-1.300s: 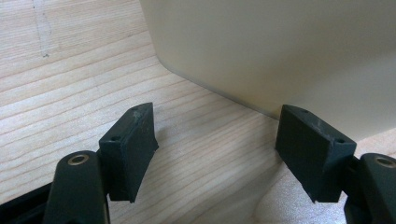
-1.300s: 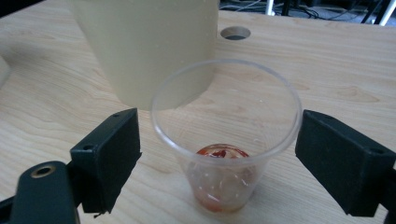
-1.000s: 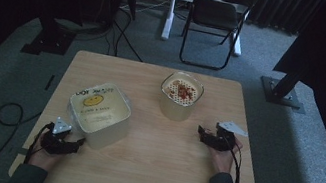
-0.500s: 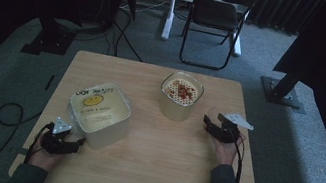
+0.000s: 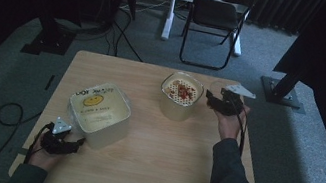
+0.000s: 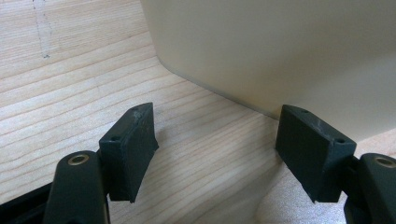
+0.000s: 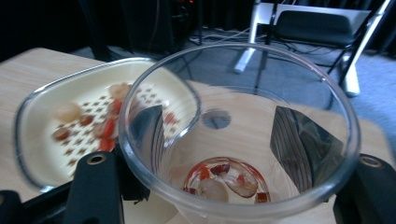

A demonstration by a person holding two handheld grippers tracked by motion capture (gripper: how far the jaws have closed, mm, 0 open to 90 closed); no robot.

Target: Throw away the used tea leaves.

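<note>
a clear cup is clamped in the right gripper fingers beside the strainer bowl; the left gripper fingers are held apart on the desk.

The only markings stand on the square, pale cream plastic tub on the wooden table, at about eight o'clock in the high view. Its yellowish top carries a short line of dark lettering along the edge toward eleven o'clock; the letters are too small and blurred to make out. Just below that line sits a round yellow smiley face. Two more rows of fine print run under the face, toward the tub's five o'clock side, and they cannot be read either. In the left gripper view the tub's wall is plain, and nothing else in the frames bears readable writing, numbers or brands.
</note>
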